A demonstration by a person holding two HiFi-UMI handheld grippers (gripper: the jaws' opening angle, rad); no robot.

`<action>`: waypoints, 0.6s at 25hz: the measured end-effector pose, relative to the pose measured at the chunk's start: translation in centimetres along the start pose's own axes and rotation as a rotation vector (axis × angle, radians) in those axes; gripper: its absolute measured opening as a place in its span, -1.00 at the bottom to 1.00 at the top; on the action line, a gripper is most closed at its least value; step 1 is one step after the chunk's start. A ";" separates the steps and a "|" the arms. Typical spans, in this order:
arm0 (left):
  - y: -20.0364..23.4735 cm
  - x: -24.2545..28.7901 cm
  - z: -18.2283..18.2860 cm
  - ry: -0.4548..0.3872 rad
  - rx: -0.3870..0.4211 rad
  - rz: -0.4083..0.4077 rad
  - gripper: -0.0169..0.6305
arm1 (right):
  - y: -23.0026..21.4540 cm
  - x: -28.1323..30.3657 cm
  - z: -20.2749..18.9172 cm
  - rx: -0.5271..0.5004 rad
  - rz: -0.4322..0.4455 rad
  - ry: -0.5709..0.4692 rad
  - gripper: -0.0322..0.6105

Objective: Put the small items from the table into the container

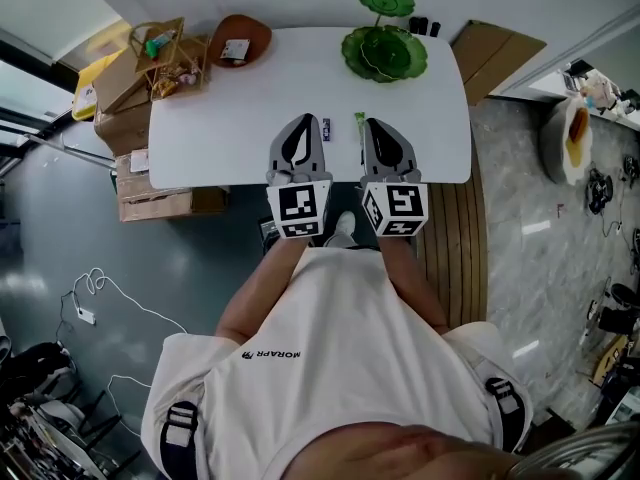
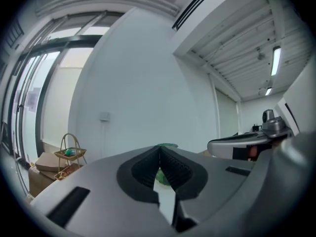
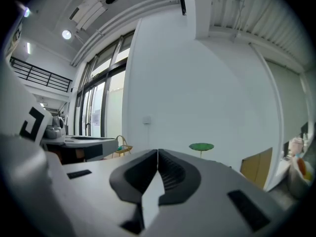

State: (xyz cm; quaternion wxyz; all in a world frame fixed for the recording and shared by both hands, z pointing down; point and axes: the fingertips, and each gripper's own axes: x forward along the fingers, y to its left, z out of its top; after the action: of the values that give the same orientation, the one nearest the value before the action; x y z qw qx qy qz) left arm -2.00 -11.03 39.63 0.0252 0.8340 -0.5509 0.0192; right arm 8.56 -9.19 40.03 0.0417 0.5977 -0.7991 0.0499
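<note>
Because the head view looks steeply down, it alone takes in the whole white worktop [image 1: 220,128] and the two small items lying on it. A small dark item [image 1: 326,128] lies just left of a small green item [image 1: 360,122], both between the tips of the two hand-held grippers and near the front edge. Neither gripper view shows them.

From the left, the head view has cardboard boxes [image 1: 125,118] off the worktop's left end, then a wire basket [image 1: 165,56] and a brown bowl [image 1: 240,40] by the far left corner. Next come the left hand-held gripper [image 1: 300,121] and the right hand-held gripper [image 1: 374,124]. The green tiered dish [image 1: 385,56] stands at the far edge, right of centre.

The gripper views show the jaws, which the head view cannot. In the left gripper view the left hand-held gripper [image 2: 159,154] has its jaws together at the tips, with nothing held. Some green of the dish shows through the slit below them. In the right gripper view the right hand-held gripper [image 3: 158,154] is likewise closed and empty. The dish's upper tier [image 3: 201,146] shows on its stem beyond.

Both grippers reach in over the front edge, with their marker cubes hanging off it. Bare worktop spreads wide to the left of the left gripper and ahead up to the dish. The right edge lies nearer, with floor beyond it.
</note>
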 end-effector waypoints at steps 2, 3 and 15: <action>-0.1 0.8 0.1 -0.002 0.002 0.012 -0.93 | -0.7 0.6 0.2 -0.001 0.011 -0.005 -0.86; -0.3 1.2 0.2 -0.002 0.003 0.015 -0.93 | -1.1 0.9 0.4 -0.001 0.015 -0.008 -0.86; -0.7 3.6 1.0 0.000 0.041 0.073 -0.93 | -3.1 3.4 1.0 0.028 0.087 -0.031 -0.86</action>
State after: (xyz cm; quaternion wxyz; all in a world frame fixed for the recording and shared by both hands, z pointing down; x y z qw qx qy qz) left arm 0.09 -14.14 38.81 0.0071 0.8136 -0.5805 0.0315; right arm 10.53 -13.39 39.52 0.0184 0.5634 -0.8242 0.0536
